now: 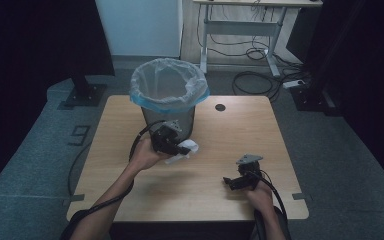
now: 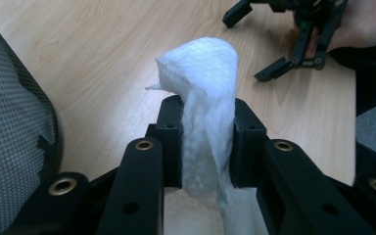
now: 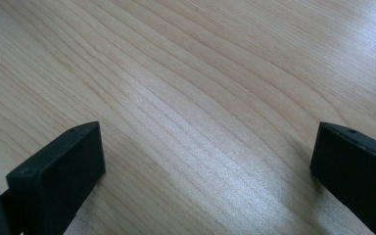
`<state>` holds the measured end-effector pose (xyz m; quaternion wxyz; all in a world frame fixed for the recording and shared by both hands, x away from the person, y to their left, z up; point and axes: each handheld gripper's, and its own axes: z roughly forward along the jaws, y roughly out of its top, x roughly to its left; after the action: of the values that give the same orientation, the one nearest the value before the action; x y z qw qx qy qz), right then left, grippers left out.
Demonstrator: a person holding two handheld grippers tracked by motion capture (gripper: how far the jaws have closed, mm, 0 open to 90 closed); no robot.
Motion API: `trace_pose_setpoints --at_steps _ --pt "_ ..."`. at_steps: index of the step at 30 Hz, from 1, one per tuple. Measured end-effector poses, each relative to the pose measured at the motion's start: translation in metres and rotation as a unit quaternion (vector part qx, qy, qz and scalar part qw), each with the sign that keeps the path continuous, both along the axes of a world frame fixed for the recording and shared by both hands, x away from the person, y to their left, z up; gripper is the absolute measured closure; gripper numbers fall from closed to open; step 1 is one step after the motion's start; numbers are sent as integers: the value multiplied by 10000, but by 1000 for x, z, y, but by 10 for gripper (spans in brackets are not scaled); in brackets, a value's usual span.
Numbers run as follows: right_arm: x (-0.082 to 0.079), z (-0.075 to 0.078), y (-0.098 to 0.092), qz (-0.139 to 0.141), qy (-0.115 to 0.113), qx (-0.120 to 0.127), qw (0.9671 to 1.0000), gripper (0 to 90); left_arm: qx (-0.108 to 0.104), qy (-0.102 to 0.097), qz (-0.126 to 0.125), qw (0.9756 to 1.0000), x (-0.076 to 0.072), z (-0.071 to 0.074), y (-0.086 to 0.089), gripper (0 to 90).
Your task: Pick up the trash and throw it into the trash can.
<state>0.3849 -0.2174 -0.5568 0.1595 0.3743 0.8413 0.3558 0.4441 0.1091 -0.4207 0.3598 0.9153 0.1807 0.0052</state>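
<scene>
A crumpled white paper tissue (image 2: 203, 98) is pinched between the two black jaws of my left gripper (image 2: 206, 137), which is shut on it. From the high view the left gripper (image 1: 182, 149) hovers above the table with the tissue (image 1: 187, 150) just in front of the waste bin (image 1: 169, 90). That bin is a dark mesh one lined with a clear bag with a blue edge. My right gripper (image 1: 231, 183) rests low near the table's front right, jaws wide apart over bare wood (image 3: 205, 147). It also appears in the left gripper view as the right gripper (image 2: 254, 46), open.
The bin's mesh wall (image 2: 10, 137) stands close on the left of the left gripper. A small dark round hole (image 1: 220, 107) sits at the table's far edge. Beyond the light wood table (image 1: 230, 135) are a desk frame, floor cables and dark stands.
</scene>
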Motion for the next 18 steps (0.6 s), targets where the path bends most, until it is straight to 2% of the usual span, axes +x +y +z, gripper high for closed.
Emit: trace_pose_setpoints --at_steps 4,5,12,18 --pt "0 0 0 -6 -7 5 10000 0 78 -9 -19 10000 2 18 -1 707" --pt "0 0 0 -6 -7 5 10000 0 78 -9 -19 10000 2 18 -1 707" --pt "0 0 0 -2 1 1 10000 0 115 -11 -82 9999 7 43 -3 707" --pt "0 0 0 0 1 1 10000 0 111 -32 -98 9999 9 59 -2 706"
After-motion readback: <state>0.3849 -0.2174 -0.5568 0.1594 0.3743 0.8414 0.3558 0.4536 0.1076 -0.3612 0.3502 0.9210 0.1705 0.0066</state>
